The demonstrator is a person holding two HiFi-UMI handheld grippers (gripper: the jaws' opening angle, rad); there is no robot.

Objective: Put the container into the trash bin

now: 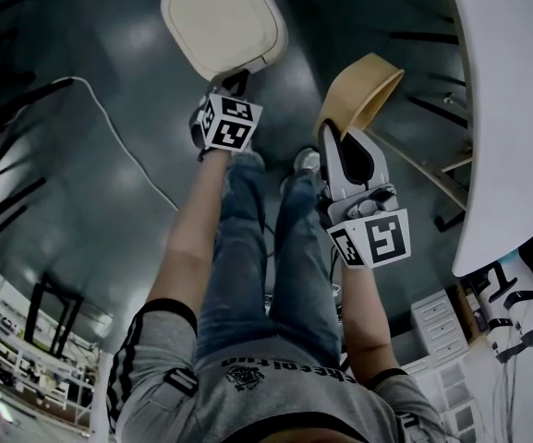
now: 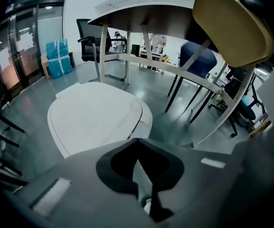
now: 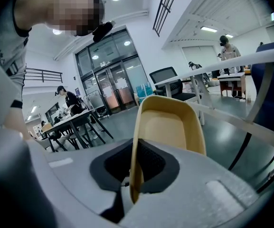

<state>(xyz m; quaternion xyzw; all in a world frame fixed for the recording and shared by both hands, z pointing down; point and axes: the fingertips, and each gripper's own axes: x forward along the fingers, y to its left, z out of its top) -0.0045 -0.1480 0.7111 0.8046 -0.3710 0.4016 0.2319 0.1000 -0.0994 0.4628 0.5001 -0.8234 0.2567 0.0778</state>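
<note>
A tan, boat-shaped container (image 1: 363, 90) is pinched by its rim in my right gripper (image 1: 340, 143), which is shut on it. In the right gripper view the container (image 3: 171, 127) stands on edge between the jaws of that gripper (image 3: 135, 164). It also shows at the top right of the left gripper view, as a tan container (image 2: 231, 27). The trash bin (image 1: 224, 21) has a white lid that lies closed; it sits on the floor ahead of the person's feet. My left gripper (image 1: 236, 82) hovers at the bin's near edge, shut and empty, over the trash bin (image 2: 96, 115).
A white table (image 1: 515, 109) with slanted legs stands to the right of the bin. Office chairs (image 2: 91, 39) sit beyond it. A thin white cable (image 1: 127, 150) runs across the grey floor at left. The person's legs (image 1: 257, 247) are below both grippers.
</note>
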